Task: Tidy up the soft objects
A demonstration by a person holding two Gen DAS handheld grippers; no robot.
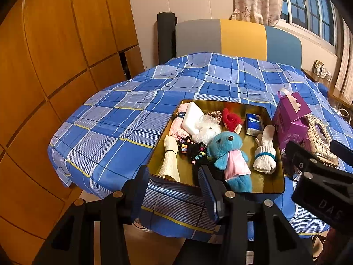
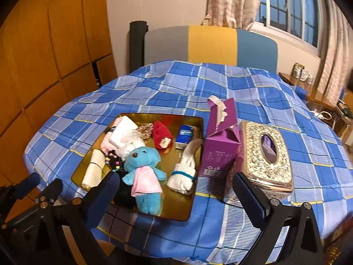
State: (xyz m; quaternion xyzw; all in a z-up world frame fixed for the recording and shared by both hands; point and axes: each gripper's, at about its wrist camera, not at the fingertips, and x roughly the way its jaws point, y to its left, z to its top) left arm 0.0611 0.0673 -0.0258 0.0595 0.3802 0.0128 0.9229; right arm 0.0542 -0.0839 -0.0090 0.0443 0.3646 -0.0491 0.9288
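A gold tray [image 1: 270, 183] [image 2: 176, 212] sits on the blue plaid cloth and holds soft things: a blue plush bear in a pink dress [image 1: 229, 154] [image 2: 143, 174], white rolled socks [image 1: 264, 154] [image 2: 185, 172], a cream rolled cloth [image 1: 169, 159] [image 2: 94, 170], a red plush [image 1: 231, 119] [image 2: 162, 135], a pink towel with a white pad [image 1: 192, 117] [image 2: 121, 132], black hair ties [image 1: 192, 150] [image 2: 113, 161] and a blue tissue pack [image 1: 253, 123] [image 2: 185, 135]. My left gripper [image 1: 174, 183] is open and empty at the tray's near edge. My right gripper [image 2: 176, 190] is open and empty, just before the tray.
A purple carton [image 1: 291, 119] [image 2: 220, 145] and an ornate silver tissue box [image 1: 322, 141] [image 2: 267, 154] stand right of the tray. The plaid cloth [image 2: 242, 88] covers a round table. A striped chair back [image 2: 209, 44], wooden cabinets [image 1: 55, 66] and a window [image 2: 289, 6] lie beyond.
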